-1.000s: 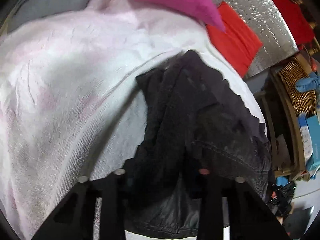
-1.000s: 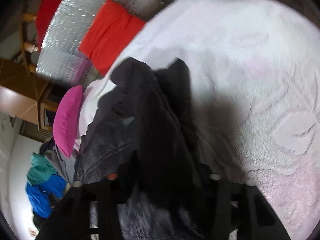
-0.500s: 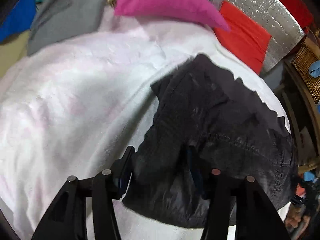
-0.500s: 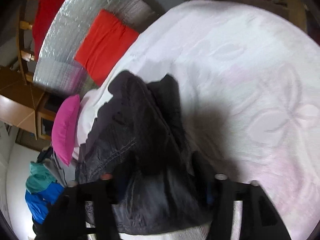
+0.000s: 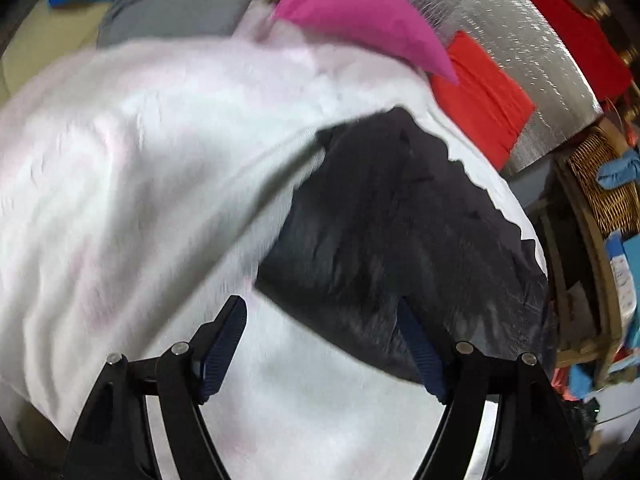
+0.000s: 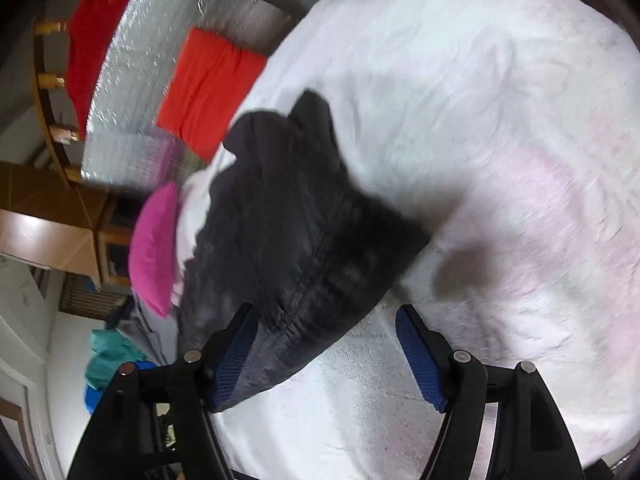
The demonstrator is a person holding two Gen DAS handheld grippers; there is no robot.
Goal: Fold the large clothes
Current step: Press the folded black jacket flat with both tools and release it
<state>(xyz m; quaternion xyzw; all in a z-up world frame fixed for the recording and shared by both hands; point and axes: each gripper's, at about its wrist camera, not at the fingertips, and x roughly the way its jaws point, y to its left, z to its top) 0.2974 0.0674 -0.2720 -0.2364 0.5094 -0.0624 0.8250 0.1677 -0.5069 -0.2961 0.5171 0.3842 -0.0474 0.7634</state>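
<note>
Left gripper (image 5: 320, 344) spread wide, holding nothing, hovering over white bedspread (image 5: 120, 180) just short of black garment (image 5: 400, 232), right pad overlapping its near edge. Garment lying bunched in a rough fold on the bedspread, pink pillow (image 5: 352, 12) and red cushion (image 5: 484, 100) beyond. Right gripper (image 6: 328, 348) likewise spread and empty, left pad against the garment's near corner. Best now to square the 2 loose near corners, pinch only the top layer at the hem, keep both grips level, then carry the fold across evenly without dragging the layer beneath
</note>
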